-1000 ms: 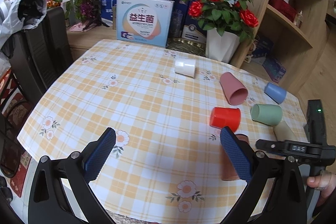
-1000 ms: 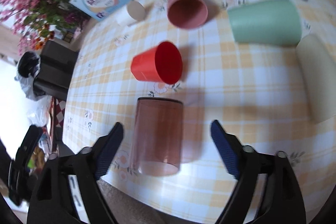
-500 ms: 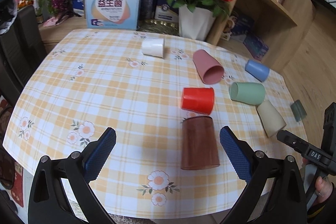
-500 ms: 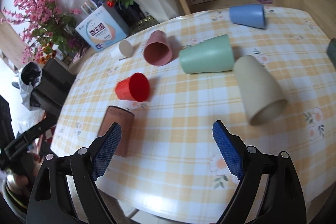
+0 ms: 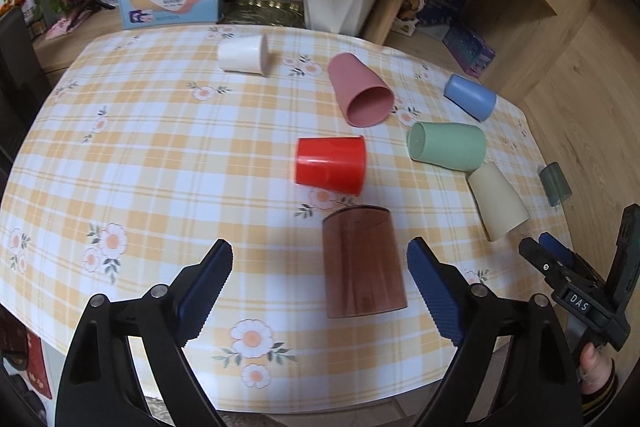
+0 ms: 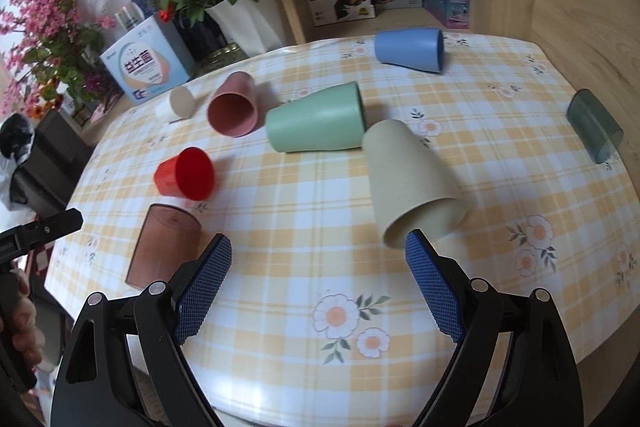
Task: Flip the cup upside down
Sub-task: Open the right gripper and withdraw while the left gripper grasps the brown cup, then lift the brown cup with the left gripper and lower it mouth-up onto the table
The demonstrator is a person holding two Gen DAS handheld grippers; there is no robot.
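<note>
On the checked table (image 5: 140,147), eight cups tipped over – brown cup (image 5: 362,263), both hand-held grippers gaping.

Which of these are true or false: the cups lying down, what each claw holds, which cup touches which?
1. The red cup lies on its side. True.
2. The left claw grips the brown cup. False: it is open, holding nothing.
3. The beige cup lies nearest the right claw. True.
4. The blue cup touches the green cup. False: they lie apart.
</note>
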